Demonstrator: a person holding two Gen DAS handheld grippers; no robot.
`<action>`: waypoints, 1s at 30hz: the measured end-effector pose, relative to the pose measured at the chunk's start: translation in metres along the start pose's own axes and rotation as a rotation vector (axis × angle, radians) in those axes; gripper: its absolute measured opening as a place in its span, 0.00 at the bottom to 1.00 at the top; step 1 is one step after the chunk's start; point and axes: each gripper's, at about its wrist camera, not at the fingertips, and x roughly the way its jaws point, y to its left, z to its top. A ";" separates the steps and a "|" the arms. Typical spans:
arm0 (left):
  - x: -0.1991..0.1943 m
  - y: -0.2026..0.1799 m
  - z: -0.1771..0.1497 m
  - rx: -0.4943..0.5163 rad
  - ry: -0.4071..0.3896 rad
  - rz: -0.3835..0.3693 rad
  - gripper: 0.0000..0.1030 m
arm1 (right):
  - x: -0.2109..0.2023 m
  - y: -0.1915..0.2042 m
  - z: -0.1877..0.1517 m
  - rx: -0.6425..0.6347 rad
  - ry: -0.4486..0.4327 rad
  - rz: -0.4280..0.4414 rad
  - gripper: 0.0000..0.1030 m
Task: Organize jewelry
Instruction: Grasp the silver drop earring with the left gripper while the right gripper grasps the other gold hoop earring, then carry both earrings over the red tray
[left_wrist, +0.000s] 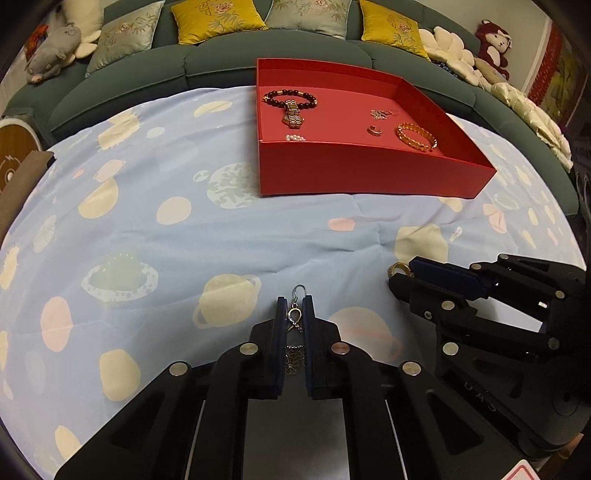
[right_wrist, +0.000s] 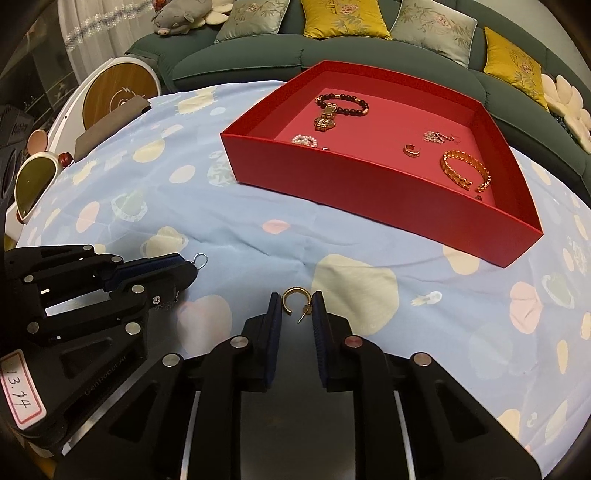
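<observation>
Left wrist view: left tongs clamped on a dangling earring above the blue cloth
Right wrist view: right tongs nearly together around a gold hoop earring on the cloth; red tray beyond

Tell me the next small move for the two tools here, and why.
Probably lift the left tool and carry it to the red tray: it is shut on the dangling earring. The right tool brackets the gold hoop earring, its pads apparently not yet gripping, so it should close first.
</observation>
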 end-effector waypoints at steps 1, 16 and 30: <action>-0.003 0.000 0.001 -0.008 -0.008 -0.009 0.05 | -0.002 -0.001 0.000 0.004 -0.003 0.002 0.16; -0.058 -0.004 0.016 -0.087 -0.173 -0.087 0.05 | -0.066 -0.015 0.015 0.080 -0.134 0.075 0.16; -0.086 -0.053 0.044 -0.059 -0.274 -0.109 0.05 | -0.117 -0.043 0.029 0.153 -0.230 0.085 0.16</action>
